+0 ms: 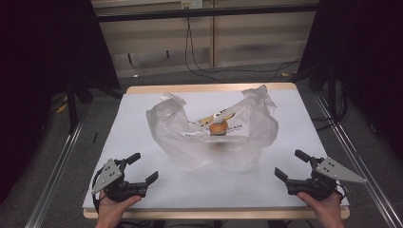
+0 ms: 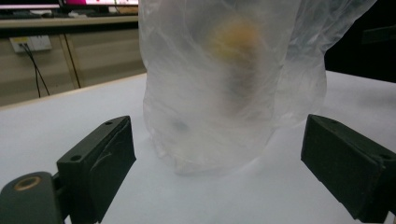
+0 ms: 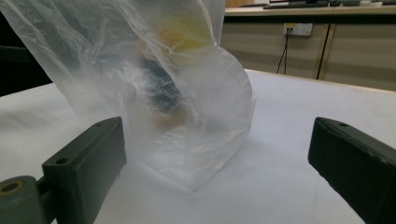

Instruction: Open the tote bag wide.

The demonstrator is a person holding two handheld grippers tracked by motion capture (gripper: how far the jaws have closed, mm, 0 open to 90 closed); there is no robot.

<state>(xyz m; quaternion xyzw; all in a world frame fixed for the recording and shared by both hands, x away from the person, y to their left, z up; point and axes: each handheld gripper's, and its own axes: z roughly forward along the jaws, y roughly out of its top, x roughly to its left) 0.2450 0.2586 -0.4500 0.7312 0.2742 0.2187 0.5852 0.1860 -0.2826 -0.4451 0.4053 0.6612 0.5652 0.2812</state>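
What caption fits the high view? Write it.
Both open grippers, left and right, flank a clear plastic bag holding an orange item.

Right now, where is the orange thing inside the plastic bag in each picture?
High view: the orange thing sits at the middle of the open plastic bag, mid-table.
Left gripper view: a blurry orange patch high up, seen through the bag.
Right gripper view: a yellowish blur near the top.
Shared landmark: the bag itself on the white table.

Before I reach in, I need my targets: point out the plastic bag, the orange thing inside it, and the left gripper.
plastic bag [image 1: 171, 128], high view, left wall
orange thing [image 1: 218, 127], high view, its middle
left gripper [image 1: 142, 167], high view, between fingertips
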